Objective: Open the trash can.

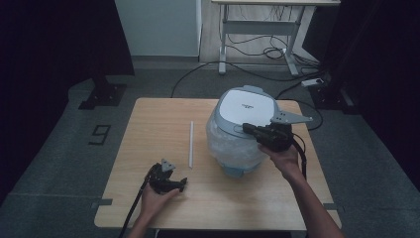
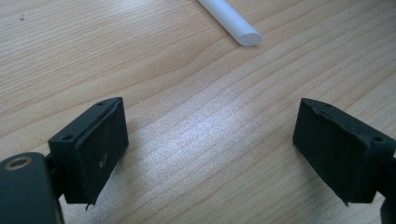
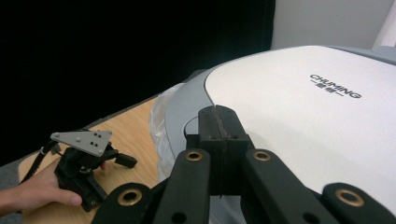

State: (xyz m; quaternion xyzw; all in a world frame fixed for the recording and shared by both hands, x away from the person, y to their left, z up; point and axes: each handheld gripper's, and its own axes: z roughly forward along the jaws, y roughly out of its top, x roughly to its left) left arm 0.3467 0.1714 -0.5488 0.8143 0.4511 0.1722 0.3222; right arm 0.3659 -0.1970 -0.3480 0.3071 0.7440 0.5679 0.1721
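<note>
1. The counter (image 1: 148, 198) is light wood; a white rod (image 1: 190, 144) lies on it left of the cooker.
2. The cooker (image 1: 246, 106), its body wrapped in clear plastic, stands right of centre with its lid down.
3. The right gripper (image 1: 246, 129) rests on the lid's front edge with jaws pressed together, holding nothing; the step looks like pressing the lid release.
4. The left gripper (image 1: 182, 183) lies on the counter, jaws wide and empty.
5. Next, I judge, a firm downward push, then lifting the lid.

Overhead view; two close gripper-mounted views
</note>
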